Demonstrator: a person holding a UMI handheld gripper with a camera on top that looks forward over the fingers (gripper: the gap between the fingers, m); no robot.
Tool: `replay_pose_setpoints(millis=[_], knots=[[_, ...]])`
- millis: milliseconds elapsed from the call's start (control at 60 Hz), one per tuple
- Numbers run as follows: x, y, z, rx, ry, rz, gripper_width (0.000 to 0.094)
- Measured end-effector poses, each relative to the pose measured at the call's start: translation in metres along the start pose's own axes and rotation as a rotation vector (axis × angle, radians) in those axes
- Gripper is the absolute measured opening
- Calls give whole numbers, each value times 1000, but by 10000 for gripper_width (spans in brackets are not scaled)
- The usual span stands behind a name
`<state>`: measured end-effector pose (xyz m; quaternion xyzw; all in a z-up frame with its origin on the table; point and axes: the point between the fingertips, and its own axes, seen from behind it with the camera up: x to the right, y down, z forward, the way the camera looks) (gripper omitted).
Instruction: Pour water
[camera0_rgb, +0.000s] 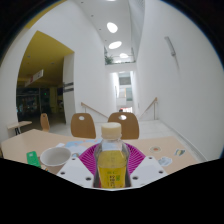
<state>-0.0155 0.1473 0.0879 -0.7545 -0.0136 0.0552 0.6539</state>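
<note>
A clear bottle (111, 160) of yellow liquid with a pale cap stands upright between my gripper's (111, 172) fingers. The magenta pads (92, 158) press on both its sides, so the gripper is shut on it. A white paper cup (55, 159) stands on the table to the left of the fingers, a short way from the bottle. Its inside is not visible.
A small green object (34, 158) lies left of the cup on the pale table (160, 135). Two wooden chairs (84, 125) stand beyond the table. A bright white hall with a stair rail lies behind.
</note>
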Motion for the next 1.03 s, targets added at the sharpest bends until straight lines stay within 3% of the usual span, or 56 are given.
replay_pose_setpoints(millis=[167,250,333,400,417,783,1033], knots=[[5,-10,7,8,-21,-78,369],[8,-7,-4,-8,-23,-47,444],[13,-5,-1,-53,-21,-52,569],[15,-4,-10,-69,-21,-41,862],[16,-5,-13,-65,-23,-39,880],[18,13,-141,-126,-142,6,857],[19,30,-186,-266,-143,-4,856]])
